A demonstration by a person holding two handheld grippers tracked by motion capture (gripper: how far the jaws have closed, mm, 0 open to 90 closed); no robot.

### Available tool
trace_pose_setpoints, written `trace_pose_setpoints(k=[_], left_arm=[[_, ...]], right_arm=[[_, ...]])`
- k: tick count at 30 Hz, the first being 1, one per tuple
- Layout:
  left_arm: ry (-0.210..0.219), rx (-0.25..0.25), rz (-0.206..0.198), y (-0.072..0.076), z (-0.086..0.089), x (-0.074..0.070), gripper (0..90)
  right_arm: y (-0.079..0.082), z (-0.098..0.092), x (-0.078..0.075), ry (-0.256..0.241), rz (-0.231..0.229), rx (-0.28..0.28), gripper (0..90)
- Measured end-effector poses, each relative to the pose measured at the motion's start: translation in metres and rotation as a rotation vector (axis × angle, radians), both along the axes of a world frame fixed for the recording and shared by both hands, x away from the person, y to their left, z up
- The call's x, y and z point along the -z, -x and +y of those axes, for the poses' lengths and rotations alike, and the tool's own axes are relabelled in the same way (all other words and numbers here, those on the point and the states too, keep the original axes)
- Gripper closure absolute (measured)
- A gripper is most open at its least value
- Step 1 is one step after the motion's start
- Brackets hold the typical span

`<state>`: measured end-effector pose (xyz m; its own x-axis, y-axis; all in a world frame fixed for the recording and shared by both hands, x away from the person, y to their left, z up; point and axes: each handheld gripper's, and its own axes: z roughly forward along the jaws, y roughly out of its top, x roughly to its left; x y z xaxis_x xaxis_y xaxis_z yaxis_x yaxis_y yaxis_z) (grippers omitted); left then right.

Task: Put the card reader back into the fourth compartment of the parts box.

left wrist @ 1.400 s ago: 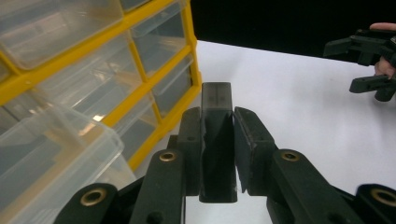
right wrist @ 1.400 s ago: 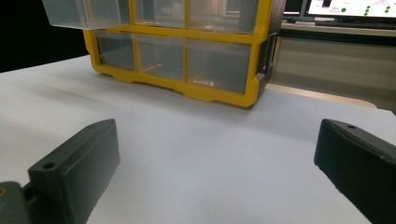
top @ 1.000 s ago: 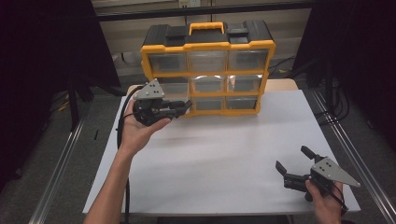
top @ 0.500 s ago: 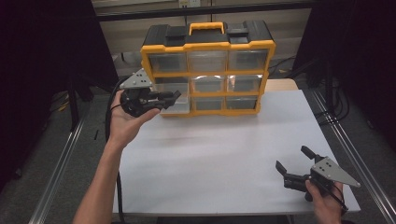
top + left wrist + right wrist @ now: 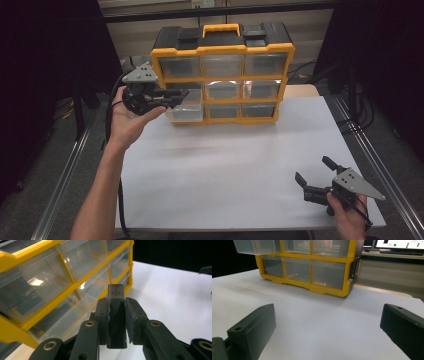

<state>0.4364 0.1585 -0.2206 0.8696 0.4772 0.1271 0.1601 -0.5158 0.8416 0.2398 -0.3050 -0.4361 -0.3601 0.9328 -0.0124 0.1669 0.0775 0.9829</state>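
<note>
Yellow-and-black drawer cabinet [image 5: 222,75] stands at 12 o'clock on the white table [image 5: 225,170], carry handle on top, three rows of three clear drawers. Middle-row left drawer [image 5: 186,107] is pulled out toward the person; the other drawers sit flush in the frame. Left gripper [image 5: 175,96], at about 10 o'clock, is held in the left hand [image 5: 131,117] just in front of the cabinet's left column, jaws pointing right across the pulled-out drawer. In the left gripper view its jaws are clenched on a small black rectangular block [image 5: 115,315], which stands upright between the pads and projects past the tips; the cabinet's clear drawer fronts lie just beyond at upper left. Right gripper [image 5: 314,175] rests at 5 o'clock near the table's front right corner, well apart from the cabinet, held in the right hand [image 5: 347,217]. Its jaws are spread wide and hold nothing; right gripper view shows bare table between them, cabinet farther off.
</note>
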Motion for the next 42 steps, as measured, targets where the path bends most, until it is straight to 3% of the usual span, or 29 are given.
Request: trace_pose_setpoints(k=[8,21,23,32,42], left_arm=[[-0.025,-0.009,0.015,-0.013,0.0,-0.001,73.9],[-0.113,-0.043,0.056,-0.042,-0.006,-0.001,73.8],[-0.149,-0.046,0.059,-0.046,-0.01,0.0,73.8],[-0.208,-0.058,0.108,-0.067,-0.019,0.012,73.8],[-0.244,-0.07,0.169,-0.083,-0.024,0.03,73.8]], right_arm=[[0.0,0.0,0.0,0.001,0.001,0.001,0.2],[0.0,0.0,0.0,0.001,0.005,0.001,0.2],[0.0,0.0,0.0,0.0,0.005,0.001,0.2],[0.0,0.0,0.0,0.0,0.006,-0.002,0.2],[-0.001,0.0,0.001,-0.001,0.009,-0.004,0.1]])
